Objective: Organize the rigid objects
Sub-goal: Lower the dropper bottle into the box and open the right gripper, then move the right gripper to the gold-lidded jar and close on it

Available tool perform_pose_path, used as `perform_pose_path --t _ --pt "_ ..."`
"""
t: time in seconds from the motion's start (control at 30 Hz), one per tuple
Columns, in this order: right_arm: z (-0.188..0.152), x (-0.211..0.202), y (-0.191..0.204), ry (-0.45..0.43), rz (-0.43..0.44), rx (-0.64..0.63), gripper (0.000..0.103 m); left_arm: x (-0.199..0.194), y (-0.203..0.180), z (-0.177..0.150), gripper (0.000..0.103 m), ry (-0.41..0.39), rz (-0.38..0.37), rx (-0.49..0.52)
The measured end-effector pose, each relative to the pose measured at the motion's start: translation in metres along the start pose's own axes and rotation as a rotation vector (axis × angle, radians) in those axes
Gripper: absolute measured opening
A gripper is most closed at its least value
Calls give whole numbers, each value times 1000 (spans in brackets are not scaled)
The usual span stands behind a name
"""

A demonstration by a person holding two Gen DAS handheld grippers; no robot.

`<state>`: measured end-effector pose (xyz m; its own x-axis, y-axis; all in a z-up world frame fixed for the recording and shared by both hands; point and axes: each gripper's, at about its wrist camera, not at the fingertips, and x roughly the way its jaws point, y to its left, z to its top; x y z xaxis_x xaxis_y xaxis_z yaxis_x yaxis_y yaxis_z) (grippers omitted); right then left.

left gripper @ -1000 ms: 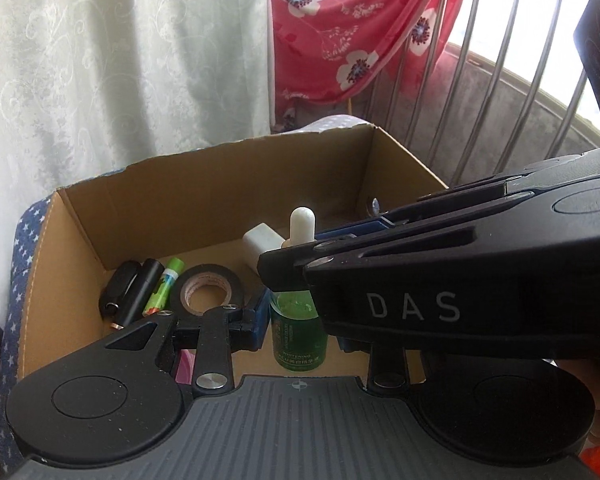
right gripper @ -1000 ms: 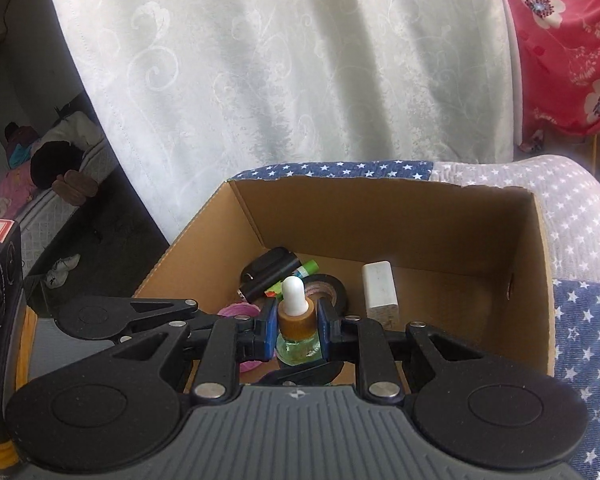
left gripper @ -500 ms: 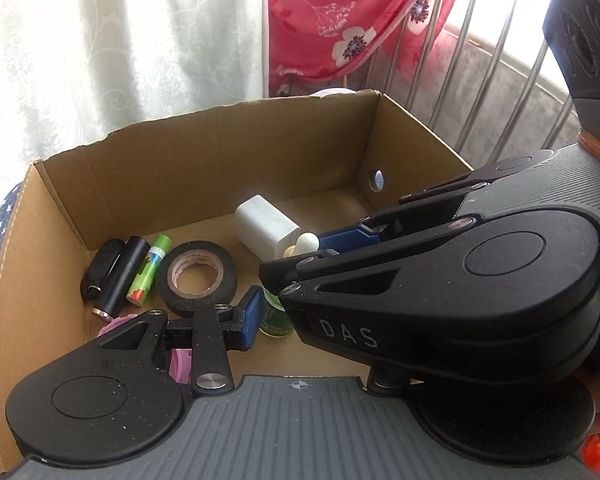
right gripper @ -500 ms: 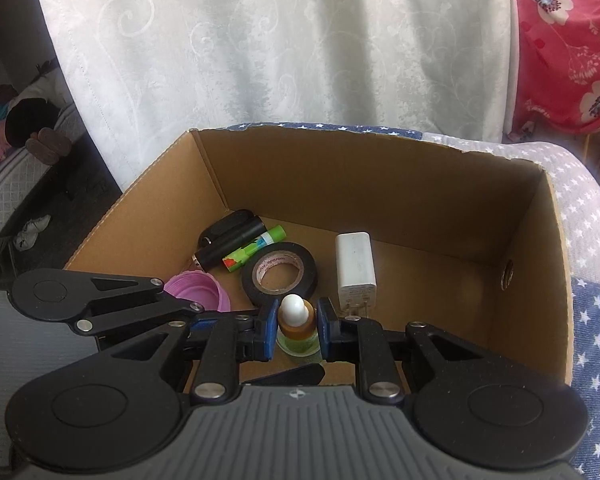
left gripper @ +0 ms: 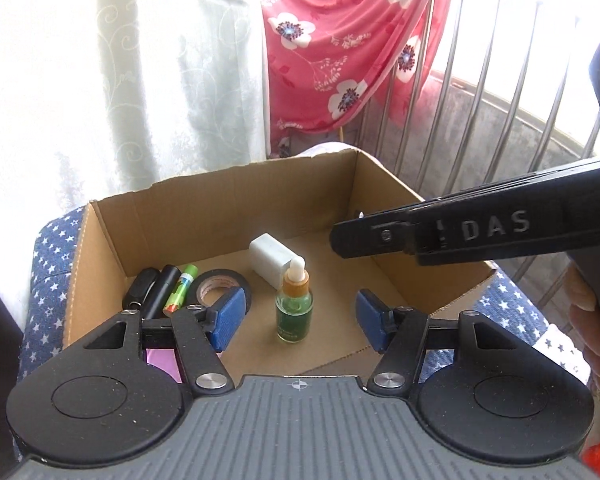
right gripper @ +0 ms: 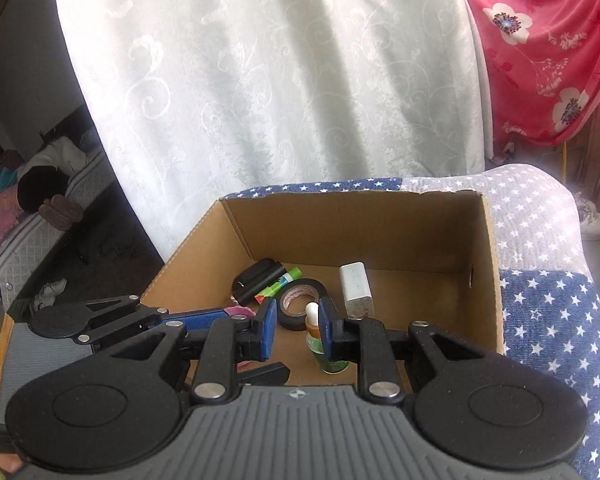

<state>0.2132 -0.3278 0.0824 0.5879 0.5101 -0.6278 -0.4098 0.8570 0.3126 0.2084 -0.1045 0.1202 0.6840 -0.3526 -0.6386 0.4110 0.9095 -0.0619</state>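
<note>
A cardboard box (left gripper: 228, 216) sits on a blue star-print cloth (left gripper: 50, 248), and the green dropper bottle (left gripper: 294, 304) stands upright on its floor, white bulb on top, with a label too small to read. The left gripper (left gripper: 296, 316) hovers over the near edge with its blue pads well apart on either side of the bottle, touching nothing; its jaws are opening. The right gripper (right gripper: 298, 330) has a narrow gap between its pads, and the bottle (right gripper: 320, 344) shows just behind its right pad, so whether it touches cannot be told. In the left view the side of the right gripper reads "DAS" in raised letters. Behind the bottle lie a white charger (left gripper: 270, 258), a black tape roll (left gripper: 220, 286) with faint red print inside the core, a green-capped tube (left gripper: 182, 290) and a black case (left gripper: 150, 292). A pink object (left gripper: 162, 362) shows under the left gripper's linkage.
</note>
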Motion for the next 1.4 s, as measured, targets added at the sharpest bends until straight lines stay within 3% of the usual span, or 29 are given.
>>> perform_pose_path --t 0.17,0.23,0.43,0.67,0.8,0.93,1.17,1.33,1.4 --pt "-29 -57 5 -104 53 67 27 -51 9 -22 63 -77 -5 15" --pt "-45 -75 8 -136 68 86 37 -66 14 -34 63 -91 -2 13" --pt "-87 -88 20 -149 90 106 40 -83 18 -77 63 -77 7 24" --pt "-125 -43 33 -86 118 119 40 -51 2 -126 62 -20 61 72" --pt "-132 -9 34 -59 81 131 40 -28 -7 -138 61 -19 140 95" --pt "-137 16 26 -42 104 174 40 -9 -8 -143 60 3 180 110" --pt "-133 52 12 18 138 240 40 8 -4 -144 55 8 186 87" --pt "-132 67 4 45 208 297 33 15 -2 -140 53 5 182 58" --pt "-132 65 6 41 197 292 33 14 -1 -139 52 6 171 53"
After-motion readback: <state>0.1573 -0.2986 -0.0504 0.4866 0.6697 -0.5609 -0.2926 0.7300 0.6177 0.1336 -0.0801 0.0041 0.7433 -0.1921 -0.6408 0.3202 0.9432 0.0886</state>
